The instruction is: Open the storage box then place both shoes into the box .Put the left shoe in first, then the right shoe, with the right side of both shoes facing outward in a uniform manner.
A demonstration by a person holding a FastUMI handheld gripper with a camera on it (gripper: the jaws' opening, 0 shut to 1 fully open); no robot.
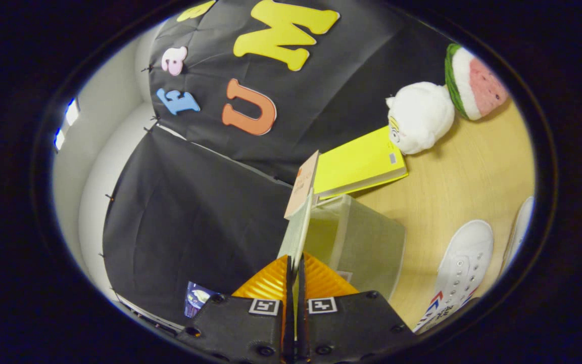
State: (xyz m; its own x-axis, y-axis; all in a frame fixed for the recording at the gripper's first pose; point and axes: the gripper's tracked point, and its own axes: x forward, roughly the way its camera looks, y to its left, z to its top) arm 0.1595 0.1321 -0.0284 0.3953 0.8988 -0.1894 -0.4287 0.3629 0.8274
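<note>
Gripper (295, 265) clenched on the storage box lid (297, 230), a thin, light, stiff panel; the edge grip suits it. White sneaker (460, 268) waits beside the storage box (367, 242).

The box (367, 242) looks like cloudy see-through plastic, smooth, and its thin lid (298, 230) is pinched between the ribbed fingers of the gripper (295, 275). The table (463, 187) is smooth pale wood. The shoe (460, 273) looks like white cloth. The yellow book (359, 164) has a matt paper cover. Two toys (420, 124) look soft and fluffy.
</note>
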